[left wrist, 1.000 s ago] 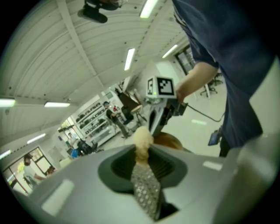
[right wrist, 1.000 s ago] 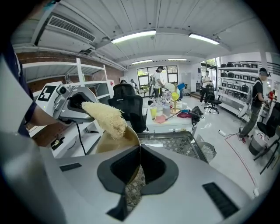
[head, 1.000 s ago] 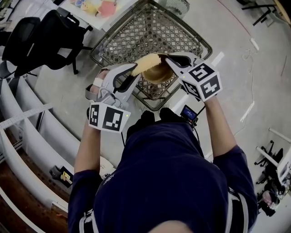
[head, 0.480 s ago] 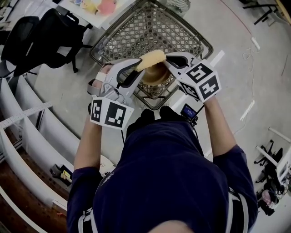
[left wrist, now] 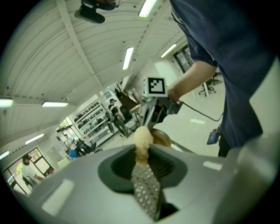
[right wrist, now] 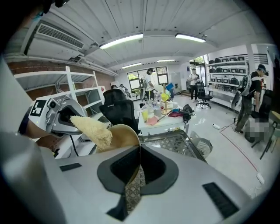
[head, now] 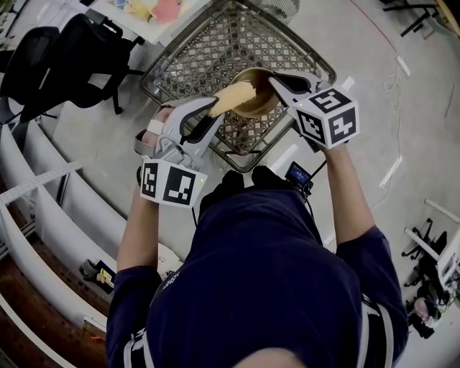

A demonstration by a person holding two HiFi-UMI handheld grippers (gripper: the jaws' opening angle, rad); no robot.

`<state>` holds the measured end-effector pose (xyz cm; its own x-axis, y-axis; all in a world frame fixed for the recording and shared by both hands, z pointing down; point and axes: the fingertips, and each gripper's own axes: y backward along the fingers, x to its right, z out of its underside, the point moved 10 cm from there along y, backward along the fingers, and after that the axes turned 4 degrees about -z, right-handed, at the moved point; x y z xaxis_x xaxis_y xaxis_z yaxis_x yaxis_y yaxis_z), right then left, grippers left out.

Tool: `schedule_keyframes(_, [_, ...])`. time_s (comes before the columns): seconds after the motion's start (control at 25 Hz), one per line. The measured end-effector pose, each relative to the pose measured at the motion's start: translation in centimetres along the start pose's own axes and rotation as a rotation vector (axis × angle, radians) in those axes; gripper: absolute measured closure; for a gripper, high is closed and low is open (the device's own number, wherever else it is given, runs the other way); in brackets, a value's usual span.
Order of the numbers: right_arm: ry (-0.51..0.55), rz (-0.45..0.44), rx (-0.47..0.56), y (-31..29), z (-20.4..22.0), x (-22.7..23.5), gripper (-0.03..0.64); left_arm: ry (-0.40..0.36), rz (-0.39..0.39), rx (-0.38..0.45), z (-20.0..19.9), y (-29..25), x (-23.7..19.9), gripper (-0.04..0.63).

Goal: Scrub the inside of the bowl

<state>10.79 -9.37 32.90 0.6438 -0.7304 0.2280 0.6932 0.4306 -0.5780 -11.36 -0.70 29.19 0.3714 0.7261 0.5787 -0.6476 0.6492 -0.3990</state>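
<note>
A golden-brown bowl [head: 260, 95] hangs in the air over a wire mesh basket [head: 215, 50]. My right gripper [head: 276, 86] is shut on its near rim. The left gripper [head: 213, 108] is shut on a long yellow sponge [head: 231, 96], whose far tip lies at the bowl's inside. In the right gripper view the bowl [right wrist: 124, 135] stands on edge between the jaws, with the sponge [right wrist: 91, 127] and the left gripper [right wrist: 60, 115] to its left. In the left gripper view the sponge [left wrist: 142, 138] sticks out toward the bowl [left wrist: 162, 139] and the right gripper [left wrist: 154, 105].
The basket [right wrist: 173, 143] stands on the floor just ahead of the person. A black office chair [head: 68, 54] is at the left, by a white table [head: 147, 16] with colourful items. White shelving [head: 39, 215] runs along the left. People stand far off in the room.
The right gripper has carried the bowl forward and to the right, turning its opening more into view. The sponge's tip now sits at the bowl's inside. The left gripper has shifted only a little.
</note>
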Motion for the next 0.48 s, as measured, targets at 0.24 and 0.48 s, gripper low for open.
schedule_keyframes(0.24, [-0.02, 0.028, 0.026, 0.3, 0.0, 0.5, 0.603, -0.027, 0.028, -0.021, 0.3, -0.2, 1.3, 0.515])
schedule_keyframes(0.48, [-0.009, 0.047, 0.03, 0.3, -0.2, 0.4, 0.603, -0.067, 0.07, -0.034, 0.0, -0.8, 2.8, 0.515])
